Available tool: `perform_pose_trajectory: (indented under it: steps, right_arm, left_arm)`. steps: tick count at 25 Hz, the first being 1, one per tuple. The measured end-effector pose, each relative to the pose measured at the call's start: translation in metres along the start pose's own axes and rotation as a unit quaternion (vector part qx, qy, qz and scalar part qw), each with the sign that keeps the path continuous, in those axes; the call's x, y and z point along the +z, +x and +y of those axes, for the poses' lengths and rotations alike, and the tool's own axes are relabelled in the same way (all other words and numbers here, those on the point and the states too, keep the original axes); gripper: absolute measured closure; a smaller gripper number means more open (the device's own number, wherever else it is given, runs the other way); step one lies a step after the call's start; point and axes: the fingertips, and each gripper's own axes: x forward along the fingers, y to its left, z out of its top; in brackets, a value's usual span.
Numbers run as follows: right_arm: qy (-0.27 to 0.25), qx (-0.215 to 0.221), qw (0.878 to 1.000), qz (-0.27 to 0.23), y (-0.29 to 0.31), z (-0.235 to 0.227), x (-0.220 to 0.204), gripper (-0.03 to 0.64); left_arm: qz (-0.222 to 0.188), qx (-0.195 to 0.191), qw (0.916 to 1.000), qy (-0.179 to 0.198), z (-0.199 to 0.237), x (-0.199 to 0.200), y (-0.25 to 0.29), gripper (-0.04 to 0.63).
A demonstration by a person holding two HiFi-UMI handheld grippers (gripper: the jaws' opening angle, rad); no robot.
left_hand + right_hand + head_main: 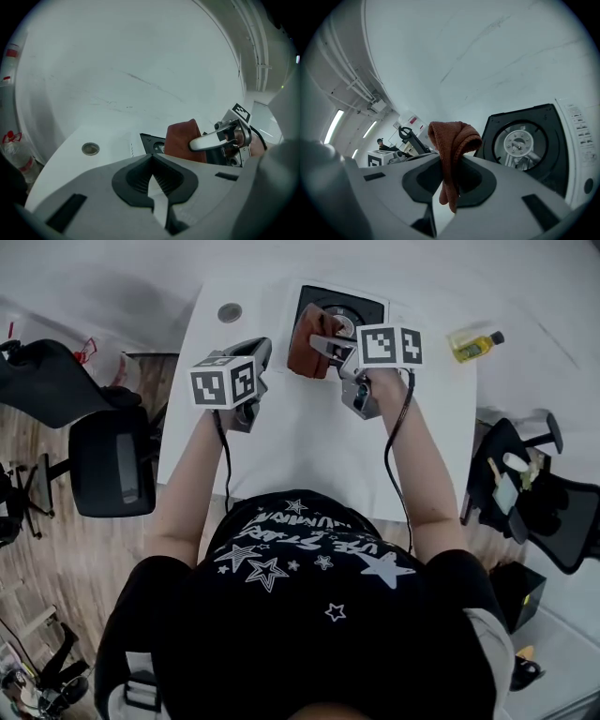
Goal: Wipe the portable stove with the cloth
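- Clamping the rust-brown cloth is the right hand-held gripper. Its jaws are pinched tight on the fabric, with a bunched fold sticking up above them and a short tail hanging below.
- From the head view, that right hand-held gripper points leftward across the table. The cloth is at its tip, over the left edge of the portable stove. Can't tell whether the cloth actually touches the stove.
- The left hand-held gripper has its jaws together with nothing in them, just a thin sliver of white showing between them. In the head view the left hand-held gripper sits just left of the cloth, apart from it.
- The left gripper view looks across at the cloth. The right hand-held gripper's silver finger is in front of it and a dark corner of the stove is beside it.
- The stove has a black square top in a white body, with a round silver burner in the middle. It sits at the far edge of the white table.
- Also on the table are a round metal grommet at the far left and a small bottle of yellow liquid lying at the far right, well apart from the stove.
- Black chairs stand on either side of the table, one on the left and one on the right.
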Motion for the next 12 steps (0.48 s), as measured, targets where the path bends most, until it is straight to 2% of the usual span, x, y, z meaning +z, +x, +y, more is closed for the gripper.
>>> perform_pose_trajectory:
  steps: [4,12]
  right_arm:
    - [-0.007,0.011,1.0,0.027,0.032,0.012,-0.017,0.558]
    - [-0.006,-0.027,0.997,0.068,0.065,-0.017,-0.037,0.558]
  left_arm:
    - [0.007,0.014,0.9999,-0.004,0.011,-0.01,-0.007,0.588]
    - [0.019,0.032,0.9992,-0.015,0.025,-0.024,-0.013,0.588]
